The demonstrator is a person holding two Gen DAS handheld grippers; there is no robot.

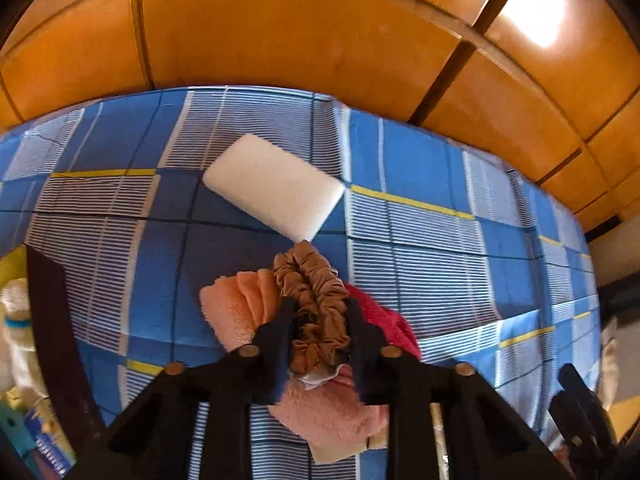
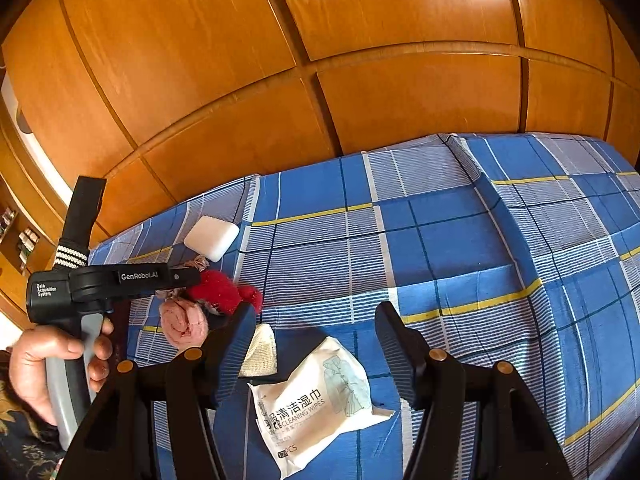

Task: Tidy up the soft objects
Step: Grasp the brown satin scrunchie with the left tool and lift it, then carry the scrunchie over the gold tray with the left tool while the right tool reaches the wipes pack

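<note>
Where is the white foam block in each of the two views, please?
Left wrist view: the white foam block lies on the blue checked bed cover, above centre, just beyond the brown scrunchie.
Right wrist view: the same block is small, left of centre, near the cover's far edge.
Shared landmark: the red fluffy cloth, nearer the camera than the block in both views.

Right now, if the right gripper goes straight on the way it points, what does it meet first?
Probably the wipes packet, lying on the checked bedsheet just below the right gripper, whose jaws stand open and empty. Depth is uncertain; it could land on bare sheet just past it.
</note>
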